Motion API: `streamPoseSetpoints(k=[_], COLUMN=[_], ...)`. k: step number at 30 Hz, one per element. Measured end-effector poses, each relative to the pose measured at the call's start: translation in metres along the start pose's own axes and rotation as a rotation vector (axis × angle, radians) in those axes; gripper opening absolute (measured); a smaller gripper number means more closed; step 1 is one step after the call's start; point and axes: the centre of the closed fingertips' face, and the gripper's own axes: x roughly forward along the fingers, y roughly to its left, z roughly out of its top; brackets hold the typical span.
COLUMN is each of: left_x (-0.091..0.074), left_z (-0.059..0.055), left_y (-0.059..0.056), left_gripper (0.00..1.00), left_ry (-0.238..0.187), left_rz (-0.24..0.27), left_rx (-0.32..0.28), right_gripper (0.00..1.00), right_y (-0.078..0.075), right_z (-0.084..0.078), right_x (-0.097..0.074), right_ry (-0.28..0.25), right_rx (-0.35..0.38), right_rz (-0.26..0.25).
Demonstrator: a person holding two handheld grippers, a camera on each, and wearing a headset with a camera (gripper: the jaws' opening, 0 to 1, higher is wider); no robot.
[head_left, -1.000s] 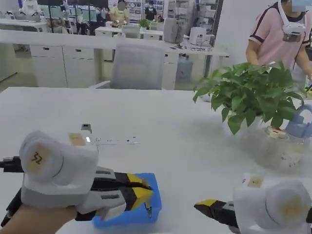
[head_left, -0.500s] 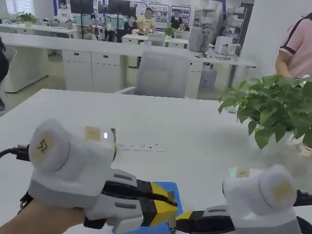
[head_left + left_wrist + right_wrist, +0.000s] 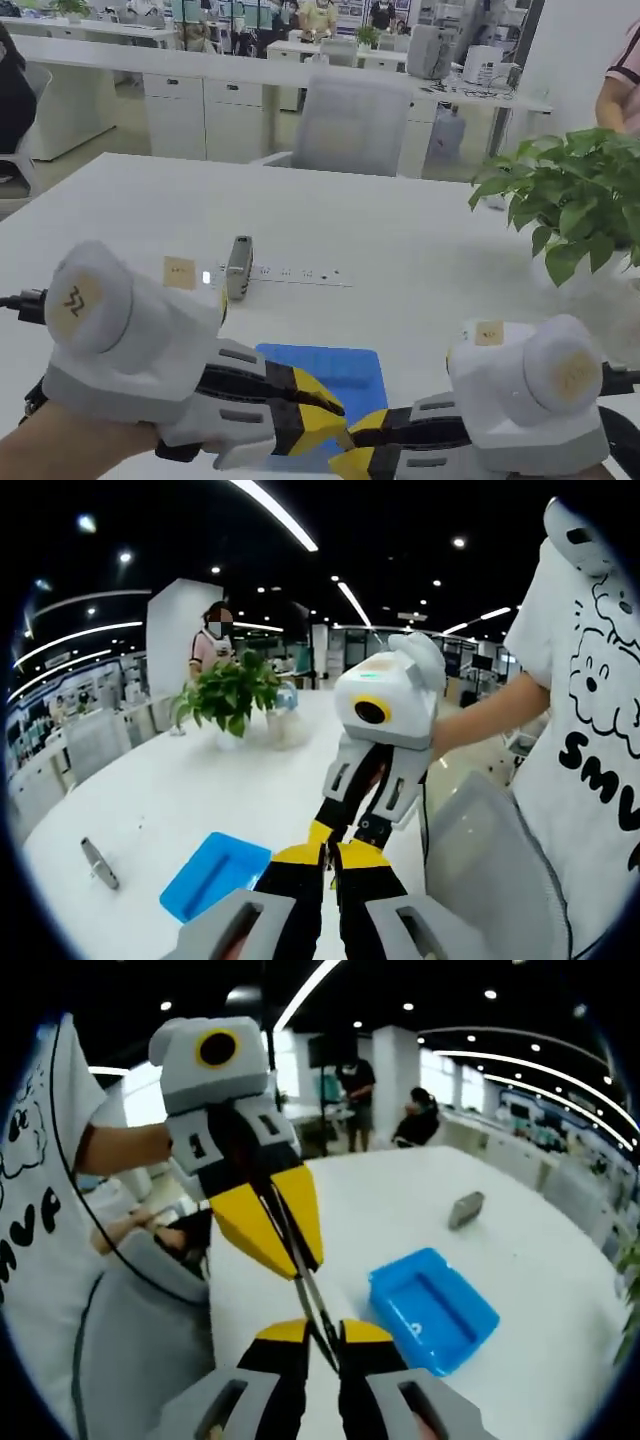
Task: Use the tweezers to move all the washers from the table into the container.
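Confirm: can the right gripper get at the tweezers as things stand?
Likely yes. The tweezers stick out of the left gripper's shut jaws and run between the right gripper's jaws, with nothing in the way. Whether those have closed, I cannot tell.

Brings right gripper [image 3: 360, 445] in from well apart 1 s ago to tip-to-tip with left gripper [image 3: 338, 420]; sets tweezers [image 3: 312, 1300] running from left jaws into right jaws.
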Motion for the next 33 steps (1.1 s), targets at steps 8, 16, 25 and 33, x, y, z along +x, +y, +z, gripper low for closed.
streamPoseSetpoints(k=[8,16,25,33], left_x=[0.013,0.029,0.042,0.039], left_z=[-0.036,-0.082,-0.111,-0.126], left_y=[0.006,0.006,0.017,0.037], left_gripper=[0.0,0.0,0.0,0.06], left_ry=[0.095,0.18,0.226,0.268], left_rz=[0.002,-0.048,0.001,0.052], left_rx=[-0.01,-0.031,-0.078,-0.11], right_gripper=[0.04,0.04,0.02,0.02], right_y=[-0.007,-0.016,-0.028,-0.025], right_z=[-0.03,-0.062,-0.078,-0.089], right_x=[0.019,0.039,0.057,0.058], right_ry=[0.121,0.219,0.221,0.236], right_rx=[-0.168,-0.331,-0.254,-0.275], right_rz=[-0.015,-0.04,-0.026,0.015])
